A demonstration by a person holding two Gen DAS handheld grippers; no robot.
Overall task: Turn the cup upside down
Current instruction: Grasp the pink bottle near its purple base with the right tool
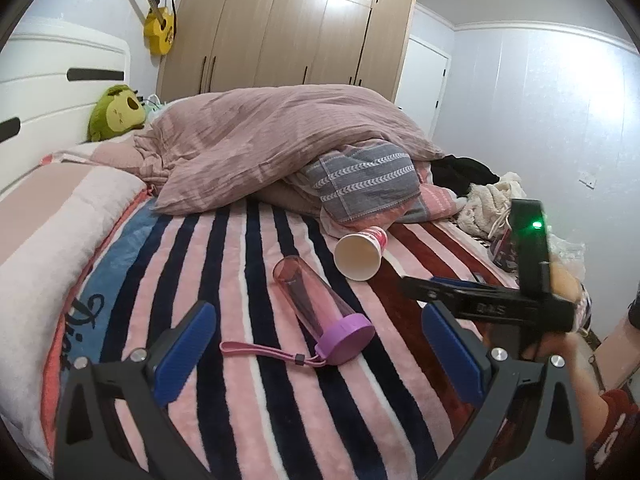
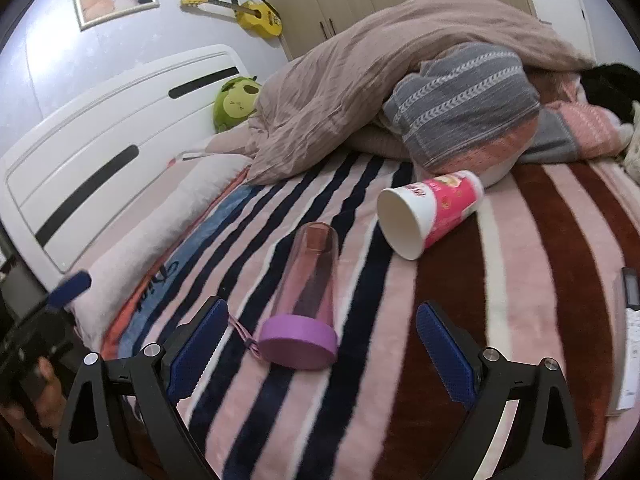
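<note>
right gripper (image 2: 320,354) is released, blue pads spread wide at the bottom of its frame, nothing between them except the lid end of the water bottle (image 2: 306,292) lying further ahead on the blanket. left gripper (image 1: 318,354) is also released, pads wide apart at the bottom of its frame, empty. right gripper also shows at the right edge of the left wrist view (image 1: 416,288), tips pointing toward the cup.

paper cup (image 2: 430,210) lies on its side on the striped blanket (image 2: 540,280), centre-right of the right wrist view, open white mouth facing the camera and lower left, pink printed wall, base toward the piled duvet (image 2: 352,88) and apparently just against the grey striped pillow (image 2: 464,108). in the left wrist view the cup (image 1: 362,254) sits mid-frame, right of the bottle (image 1: 320,308), apart from it.

handling guess: cup looks empty, thin paper, very light, crushes easily. soft blanket gives an uneven seat, so it may roll or tip when set rim down. best hold is probably across the wall near the middle, light squeeze, not on the rim, which would ovalise. bottle is clear pink plastic with a purple lid and wrist strap (image 1: 264,350), stiffer, not the target by the look of it.
</note>
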